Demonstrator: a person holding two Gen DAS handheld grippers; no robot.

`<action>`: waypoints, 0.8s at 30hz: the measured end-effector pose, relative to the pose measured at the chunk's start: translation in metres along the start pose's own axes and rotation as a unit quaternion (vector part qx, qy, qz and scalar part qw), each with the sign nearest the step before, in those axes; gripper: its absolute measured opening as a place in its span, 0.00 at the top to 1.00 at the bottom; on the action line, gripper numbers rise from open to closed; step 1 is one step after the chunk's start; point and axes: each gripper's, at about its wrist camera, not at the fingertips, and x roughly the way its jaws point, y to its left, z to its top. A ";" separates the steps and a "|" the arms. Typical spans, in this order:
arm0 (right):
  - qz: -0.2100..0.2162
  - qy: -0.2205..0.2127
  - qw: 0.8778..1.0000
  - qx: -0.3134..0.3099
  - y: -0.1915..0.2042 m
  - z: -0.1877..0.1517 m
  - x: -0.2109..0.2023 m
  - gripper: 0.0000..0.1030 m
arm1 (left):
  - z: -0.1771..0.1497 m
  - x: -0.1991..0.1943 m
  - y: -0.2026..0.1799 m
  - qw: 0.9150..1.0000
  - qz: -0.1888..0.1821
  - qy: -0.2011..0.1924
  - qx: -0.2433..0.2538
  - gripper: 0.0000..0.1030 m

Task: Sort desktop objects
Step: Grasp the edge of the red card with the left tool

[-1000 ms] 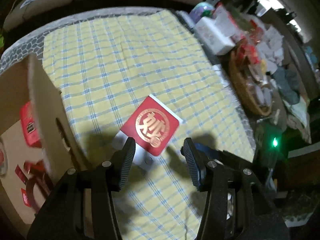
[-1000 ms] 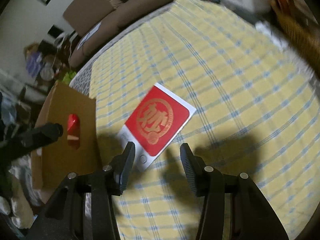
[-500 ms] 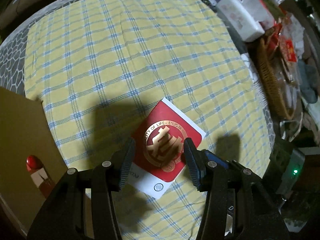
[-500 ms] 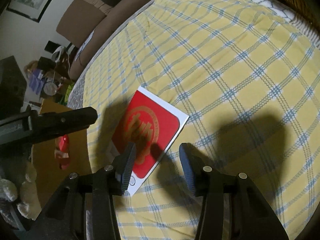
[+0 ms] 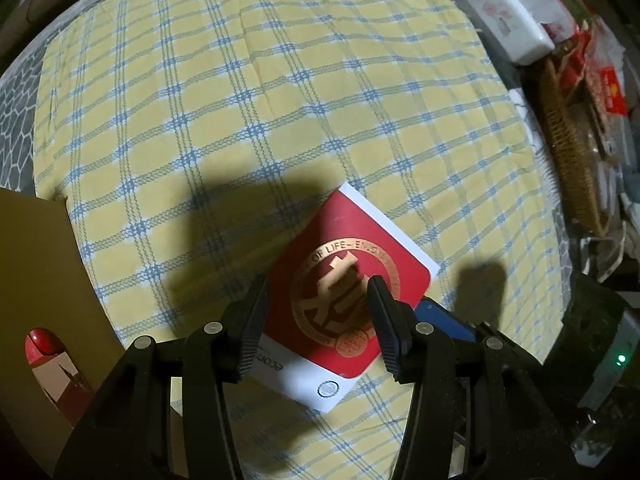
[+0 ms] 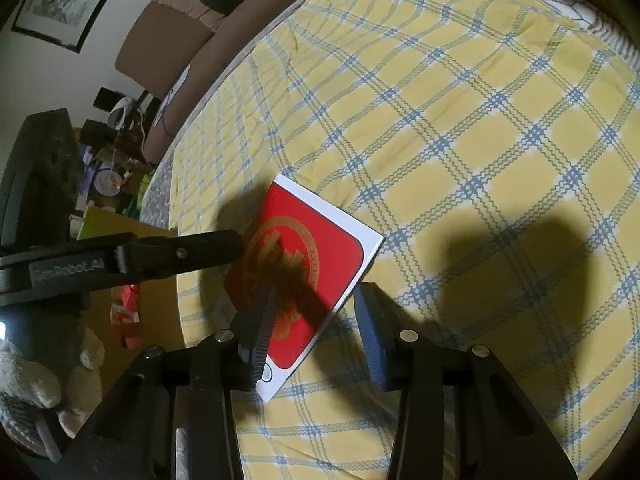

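A flat red and white card (image 5: pixel 344 292) with a gold round emblem lies on the yellow checked cloth (image 5: pixel 280 100). It also shows in the right wrist view (image 6: pixel 308 264). My left gripper (image 5: pixel 318 328) is open and hangs low over the card's near part, its jaws straddling the emblem. My right gripper (image 6: pixel 316 328) is open over the card's near right edge. The right gripper's blue-tipped finger (image 5: pixel 444 322) shows at the card's right edge in the left wrist view. The left gripper's finger (image 6: pixel 168 256) reaches in from the left in the right wrist view.
A cardboard box (image 5: pixel 44 280) with red items inside stands at the left of the cloth. A wicker basket (image 5: pixel 568 148) and a white tissue box (image 5: pixel 504 20) sit at the right. A sofa (image 6: pixel 192 28) lies beyond the table.
Both grippers have moved down and closer to the card. The left one now straddles the emblem and the right one has reached the card's right edge.
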 end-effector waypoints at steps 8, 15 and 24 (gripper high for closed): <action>0.000 0.003 1.000 -0.003 0.000 0.001 0.000 0.60 | -0.002 0.019 -0.003 1.000 0.018 0.013 0.012 0.54; 0.012 0.009 1.000 -0.002 0.001 0.000 0.002 0.61 | -0.009 0.017 -0.011 0.999 -0.002 0.017 0.030 0.57; 0.026 0.015 1.000 0.010 -0.006 -0.002 0.002 0.71 | -0.001 -0.006 0.003 1.000 0.013 -0.024 -0.009 0.65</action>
